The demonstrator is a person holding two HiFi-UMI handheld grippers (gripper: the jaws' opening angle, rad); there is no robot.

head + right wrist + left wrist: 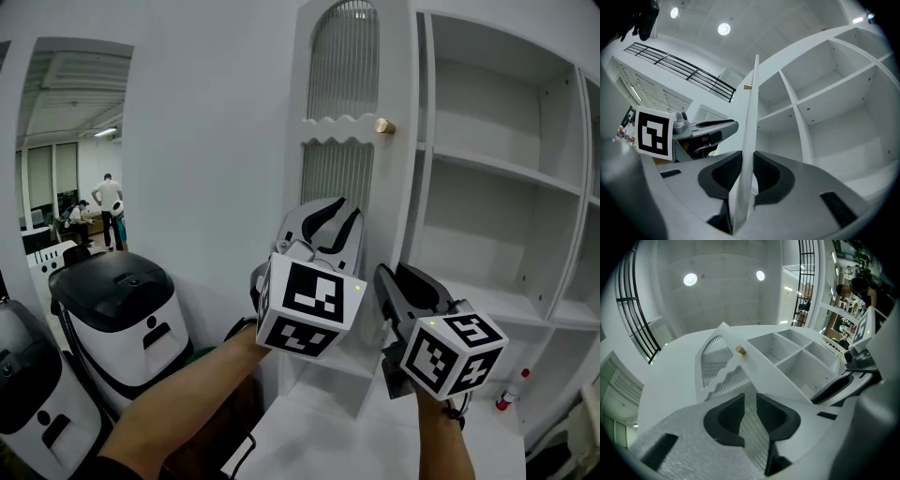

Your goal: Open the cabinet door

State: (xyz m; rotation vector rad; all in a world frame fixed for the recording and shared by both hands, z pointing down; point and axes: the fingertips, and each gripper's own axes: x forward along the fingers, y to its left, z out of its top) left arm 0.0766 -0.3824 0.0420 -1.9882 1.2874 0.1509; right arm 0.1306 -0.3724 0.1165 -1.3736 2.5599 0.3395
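Right claw (747, 161) clamps cabinet door (752, 103) edge; left claw (750, 399) slightly parted, empty; cabinet (506, 169) holds bottle (507, 395) low.

White grippers (328, 214) (384, 277); black-patterned marker cubes (309, 305)

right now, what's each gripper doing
Left gripper: open, jaws slightly apart, nothing between them.
Right gripper: shut on the edge of the cabinet door.

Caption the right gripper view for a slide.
Right gripper clamps the edge of the cabinet door, white shelves beside it.
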